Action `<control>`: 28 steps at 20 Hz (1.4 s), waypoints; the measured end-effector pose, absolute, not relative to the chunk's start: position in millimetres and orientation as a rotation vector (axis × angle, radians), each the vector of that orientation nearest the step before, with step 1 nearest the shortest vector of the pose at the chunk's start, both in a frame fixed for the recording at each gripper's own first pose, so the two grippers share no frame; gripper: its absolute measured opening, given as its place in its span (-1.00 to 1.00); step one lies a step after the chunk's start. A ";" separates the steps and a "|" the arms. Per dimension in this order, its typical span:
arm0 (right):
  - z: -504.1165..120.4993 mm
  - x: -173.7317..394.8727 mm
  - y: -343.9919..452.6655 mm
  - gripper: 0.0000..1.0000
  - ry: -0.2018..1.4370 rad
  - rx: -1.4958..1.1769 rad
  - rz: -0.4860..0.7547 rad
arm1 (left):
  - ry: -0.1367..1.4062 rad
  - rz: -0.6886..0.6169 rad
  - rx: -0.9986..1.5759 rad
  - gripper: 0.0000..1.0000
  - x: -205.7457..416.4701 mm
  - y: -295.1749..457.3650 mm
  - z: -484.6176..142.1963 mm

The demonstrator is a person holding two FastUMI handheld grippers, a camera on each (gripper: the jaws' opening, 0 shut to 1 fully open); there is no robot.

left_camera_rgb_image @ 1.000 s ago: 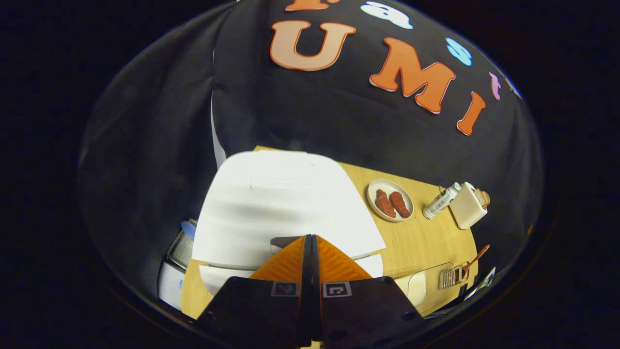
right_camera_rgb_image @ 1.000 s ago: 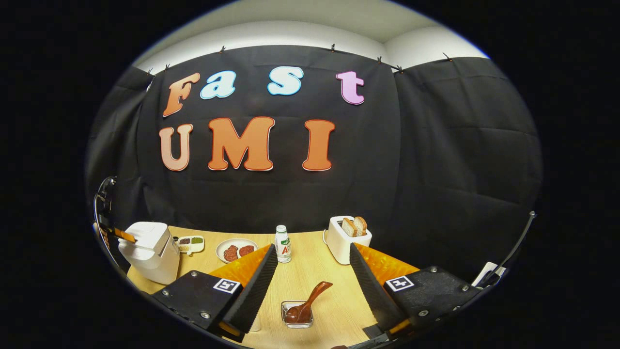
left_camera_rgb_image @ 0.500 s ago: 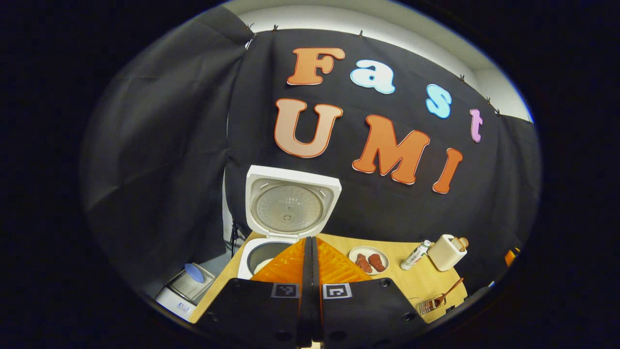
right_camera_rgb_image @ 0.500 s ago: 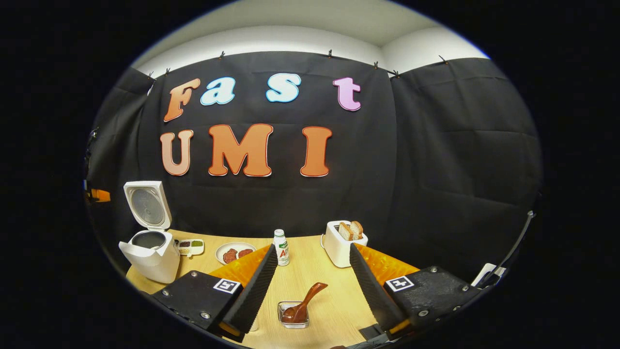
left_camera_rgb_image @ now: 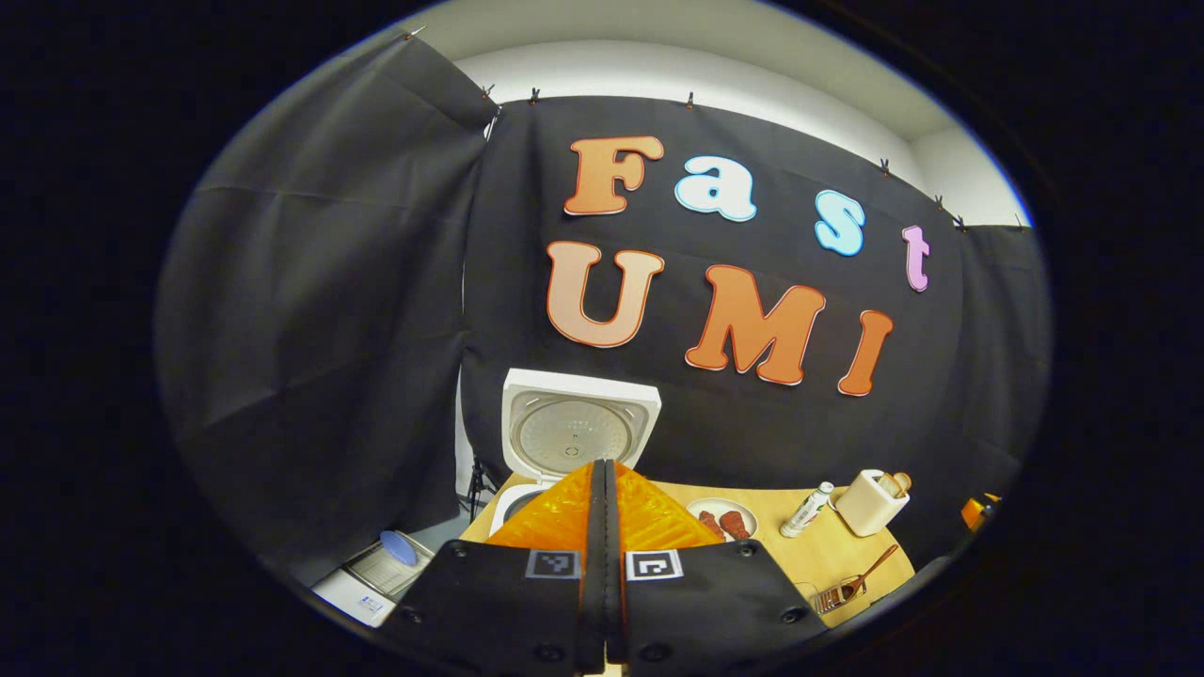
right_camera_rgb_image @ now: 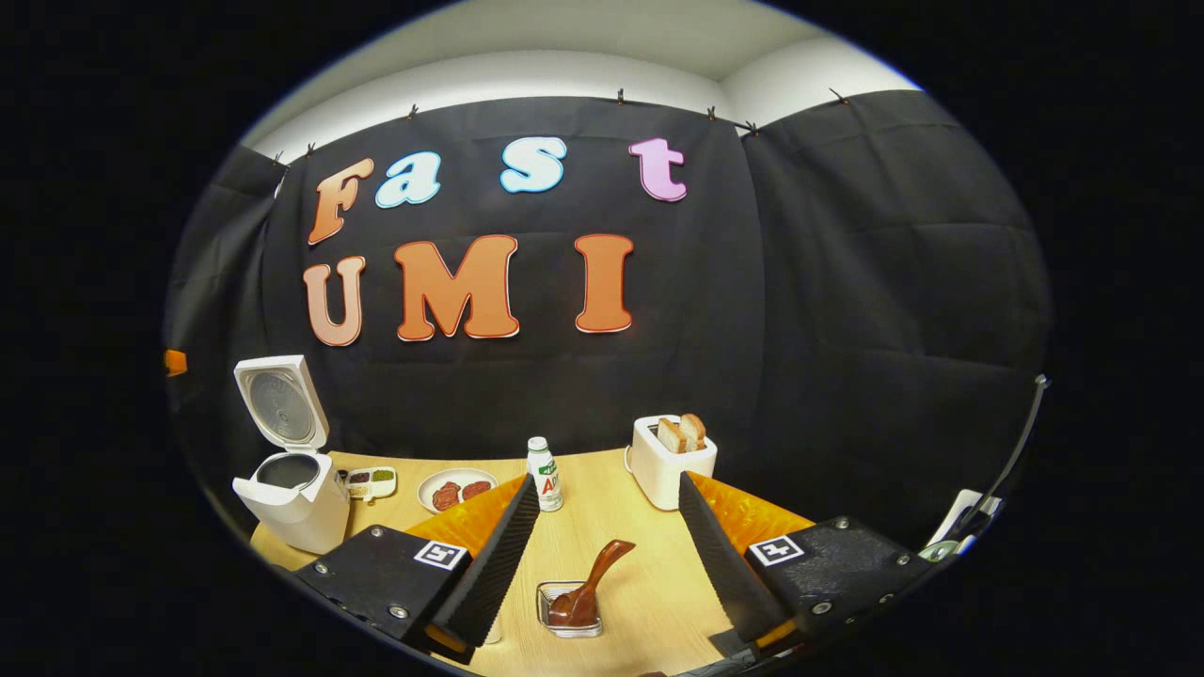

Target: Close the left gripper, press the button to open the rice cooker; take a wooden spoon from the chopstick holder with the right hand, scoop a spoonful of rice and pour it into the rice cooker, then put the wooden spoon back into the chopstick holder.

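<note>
With the rice cooker [right_camera_rgb_image: 290, 470] open at the table's [right_camera_rgb_image: 630, 536] left end and the left tongs [left_camera_rgb_image: 602, 467] pressed together on nothing, lower the right tongs [right_camera_rgb_image: 607, 512], spread wide and empty, squarely over the wooden spoon's [right_camera_rgb_image: 588, 588] tilted handle in the chopstick holder [right_camera_rgb_image: 564, 611] before squeezing.

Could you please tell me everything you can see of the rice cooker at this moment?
The rice cooker is a white, boxy appliance that looks like plastic, standing at the far left end of the wooden table. Its lid is swung fully open and stands upright behind the body, showing a round metallic inner plate. The dark inner pot is exposed. Nothing touches it; a small compartment dish lies just beside it. The left gripper, shut, is held in front of it.
</note>
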State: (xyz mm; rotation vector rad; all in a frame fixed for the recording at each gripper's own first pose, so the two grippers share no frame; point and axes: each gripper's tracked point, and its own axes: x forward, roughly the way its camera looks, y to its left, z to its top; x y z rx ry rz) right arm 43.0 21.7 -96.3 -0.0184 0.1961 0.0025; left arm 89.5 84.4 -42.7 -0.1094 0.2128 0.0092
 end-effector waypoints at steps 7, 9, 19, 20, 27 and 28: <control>-158.9 73.7 20.6 0.87 0.298 0.095 0.013 | 0.138 0.070 -0.079 -0.79 59.8 85.6 -12.7; -177.9 84.0 14.9 0.87 0.330 0.111 0.005 | 0.147 0.074 -0.097 -0.78 55.9 81.9 -17.2; -273.7 121.8 14.9 0.89 0.526 0.262 0.012 | 0.168 0.106 -0.063 -0.20 36.4 61.9 -23.1; -280.7 124.7 17.4 0.90 0.543 0.294 0.018 | 0.165 0.103 -0.057 0.20 35.2 58.4 -22.9; -299.2 137.1 25.9 0.79 0.614 0.470 0.048 | 0.164 0.163 -0.040 1.00 30.0 60.7 -26.6; -300.8 140.0 29.4 0.70 0.627 0.505 0.060 | 0.169 0.169 -0.044 0.99 29.6 61.2 -29.8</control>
